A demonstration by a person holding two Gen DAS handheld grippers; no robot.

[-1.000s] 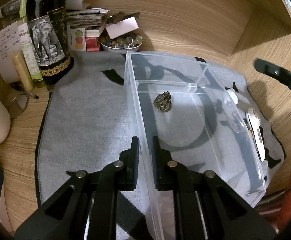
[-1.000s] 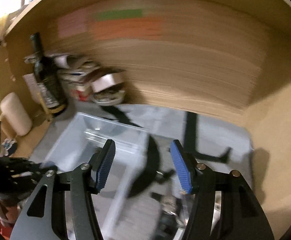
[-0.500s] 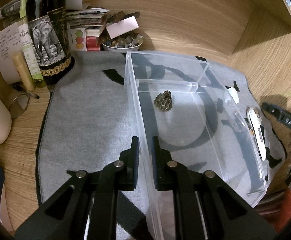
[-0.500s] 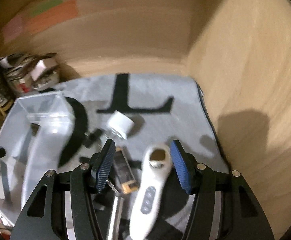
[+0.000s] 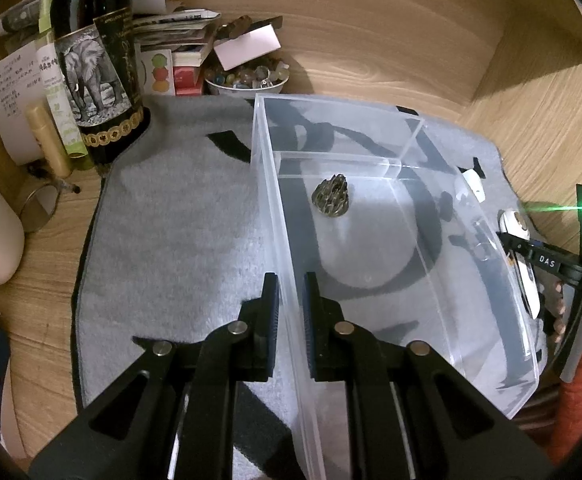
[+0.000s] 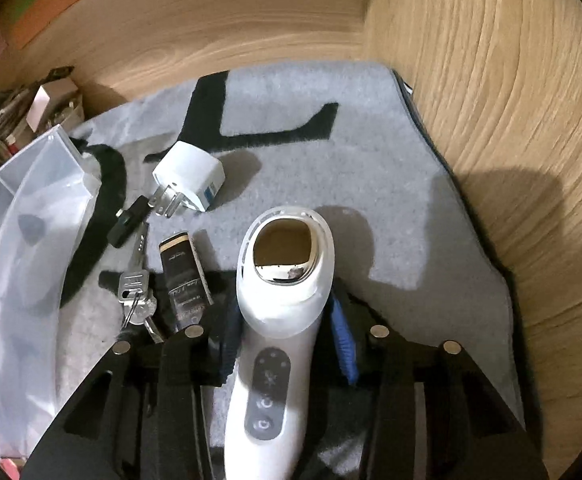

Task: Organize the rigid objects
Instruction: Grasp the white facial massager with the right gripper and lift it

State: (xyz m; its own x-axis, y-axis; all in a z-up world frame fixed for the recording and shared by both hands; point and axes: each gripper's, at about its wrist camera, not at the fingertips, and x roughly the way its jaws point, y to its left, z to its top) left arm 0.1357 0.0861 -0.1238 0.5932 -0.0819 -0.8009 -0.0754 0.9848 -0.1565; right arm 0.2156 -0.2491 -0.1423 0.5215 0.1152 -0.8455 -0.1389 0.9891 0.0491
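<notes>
On gray mat (image 5: 179, 248) | left gripper (image 5: 291, 312) clamps clear bin (image 5: 487, 280) wall | right gripper (image 6: 287, 344) straddles white handheld device (image 6: 279, 320), jaws apart | plug (image 6: 189, 178) at 11 o'clock

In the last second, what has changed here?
The right gripper swung from high over the box down onto the mat; its fingers now straddle the white device. The left gripper stayed clamped on the box wall; the pinecone hasn't moved.
</notes>
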